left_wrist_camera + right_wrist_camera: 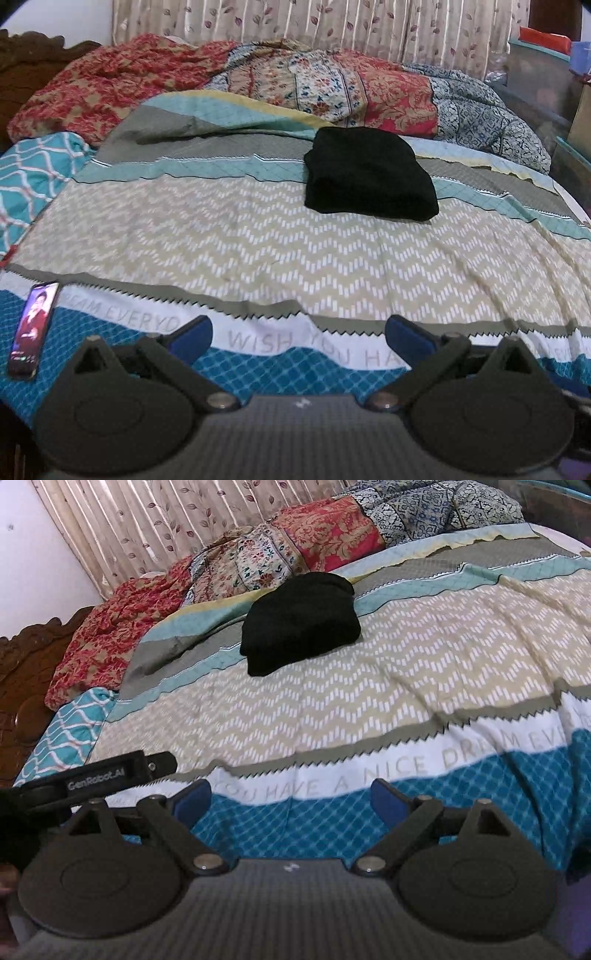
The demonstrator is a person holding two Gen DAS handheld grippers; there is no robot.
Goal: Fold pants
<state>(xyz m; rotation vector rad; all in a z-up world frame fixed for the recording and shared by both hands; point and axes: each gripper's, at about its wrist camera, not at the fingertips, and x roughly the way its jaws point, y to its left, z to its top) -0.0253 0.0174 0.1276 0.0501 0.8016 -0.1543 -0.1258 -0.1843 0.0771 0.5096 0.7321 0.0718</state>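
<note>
The black pants (369,175) lie folded into a compact bundle on the patterned bedspread (258,240), toward the far side of the bed. They also show in the right wrist view (301,622). My left gripper (299,334) is open and empty, held low over the near edge of the bed, well short of the pants. My right gripper (290,799) is also open and empty, over the blue band of the bedspread (332,709). The left gripper's body shows at the left of the right wrist view (96,775).
A phone (31,328) with its screen lit lies at the near left edge. A crumpled floral quilt (258,81) is piled along the far side below a curtain (295,22). A carved wooden headboard (22,679) stands at the left. Storage boxes (543,74) stand at the right.
</note>
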